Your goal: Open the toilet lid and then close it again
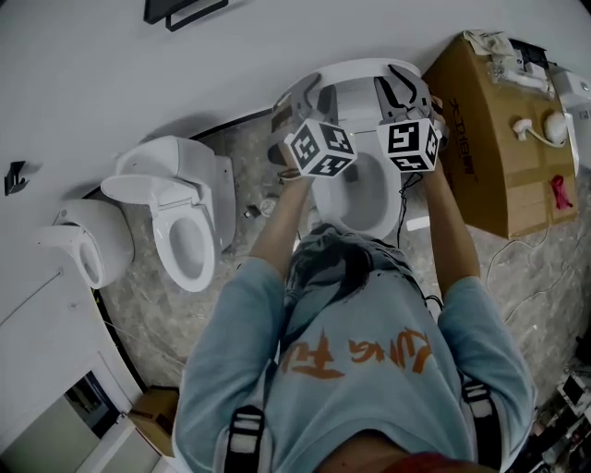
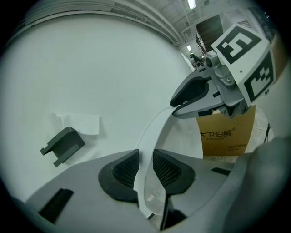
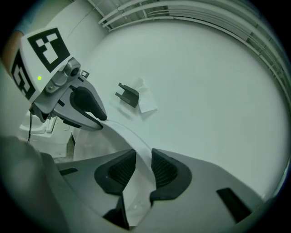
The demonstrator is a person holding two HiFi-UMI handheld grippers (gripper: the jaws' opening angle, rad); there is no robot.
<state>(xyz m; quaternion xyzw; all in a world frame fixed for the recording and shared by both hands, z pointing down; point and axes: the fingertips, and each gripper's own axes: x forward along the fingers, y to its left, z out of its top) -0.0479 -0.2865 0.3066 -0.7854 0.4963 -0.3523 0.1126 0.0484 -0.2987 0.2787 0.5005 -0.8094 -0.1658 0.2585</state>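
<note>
A white toilet (image 1: pixel 365 199) stands in front of me with its lid (image 1: pixel 355 76) lifted off the bowl and tilted toward the wall. My left gripper (image 1: pixel 303 92) holds the lid's left rim, and my right gripper (image 1: pixel 400 88) holds its right rim. In the left gripper view the thin lid edge (image 2: pixel 152 132) runs between the dark ribbed pads (image 2: pixel 125 170), which press on it; the right gripper (image 2: pixel 175 107) clamps the same edge further along. In the right gripper view the lid edge (image 3: pixel 132 139) is likewise pinched between the pads (image 3: pixel 166 170), with the left gripper (image 3: pixel 97 122) beyond.
Two more white toilets (image 1: pixel 185 222) (image 1: pixel 88 245) stand to the left along the wall. A cardboard box (image 1: pixel 489 139) with small items on top sits close on the right. A dark bracket (image 1: pixel 185 11) hangs on the white wall behind. The floor is grey stone.
</note>
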